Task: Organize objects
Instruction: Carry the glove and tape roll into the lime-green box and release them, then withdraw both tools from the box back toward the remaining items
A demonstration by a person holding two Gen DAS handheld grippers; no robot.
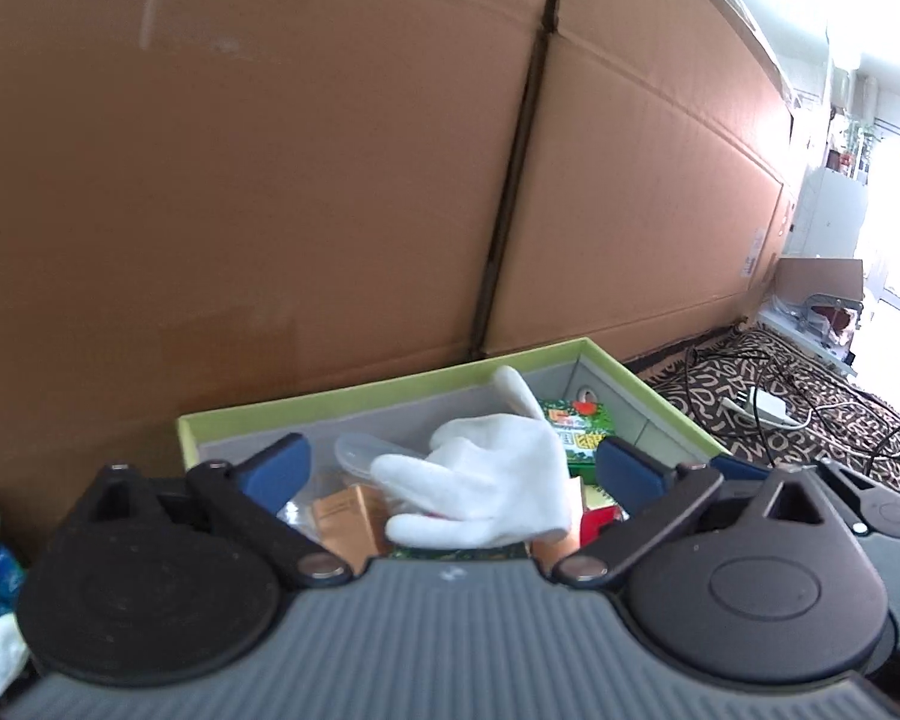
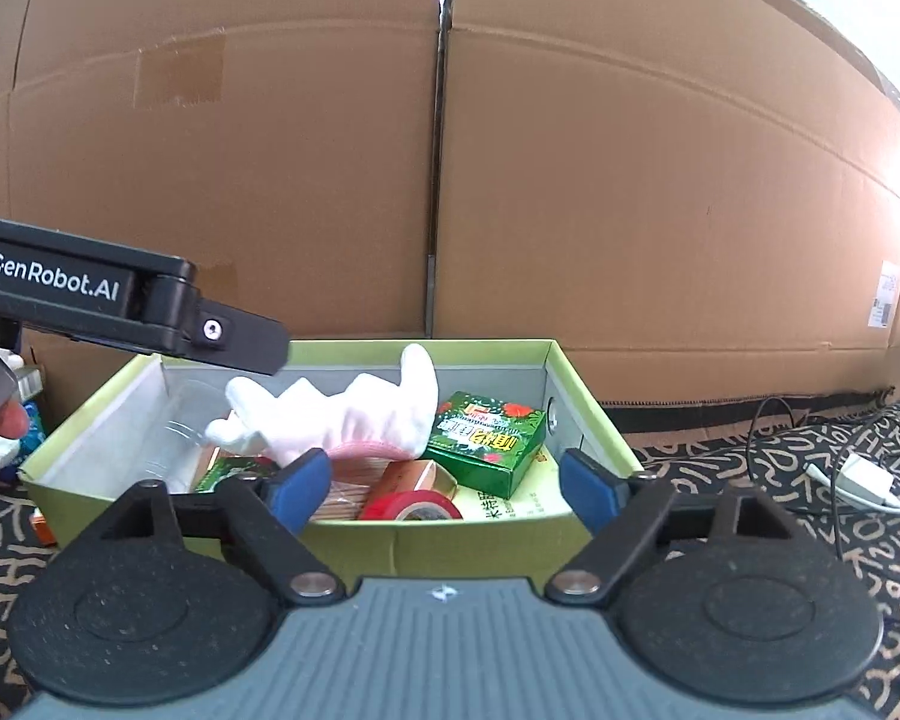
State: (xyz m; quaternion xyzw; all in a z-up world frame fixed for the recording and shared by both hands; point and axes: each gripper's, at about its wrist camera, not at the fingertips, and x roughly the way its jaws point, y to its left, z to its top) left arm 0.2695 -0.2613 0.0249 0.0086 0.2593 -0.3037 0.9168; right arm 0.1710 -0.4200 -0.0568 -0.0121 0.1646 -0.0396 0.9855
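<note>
Both grippers are hovering at the green box (image 2: 390, 531) right now, and neither is carrying anything: the left gripper (image 1: 450, 474) is sitting with its blue pads spread wide over the contents, and the right gripper (image 2: 444, 480) is hanging just in front of the near wall, fingers equally far apart with nothing between them. The white glove (image 2: 354, 420) is lying draped across the top of the pile inside the box, one finger poking up toward the back wall, and beside it the green carton (image 2: 486, 441) is resting tilted on other packets, with a red tape roll (image 2: 411, 507) tucked near the front and a clear plastic cup (image 2: 174, 432) lying at the left end. Trouble looks likely if either tool dives in here: the glove is limp and loosely heaped, so a grab could drag it over the rim or snag the carton underneath, and the box seems light enough that a nudge from the right gripper could shove it along the patterned cloth (image 2: 750, 480). The two tools are also working close together over one small box, so a clash is a real risk. Plenty is hidden, too: the glove is covering much of the pile, the cup is hard to read, and the left side beyond the box is showing only scraps of blue packaging.
</note>
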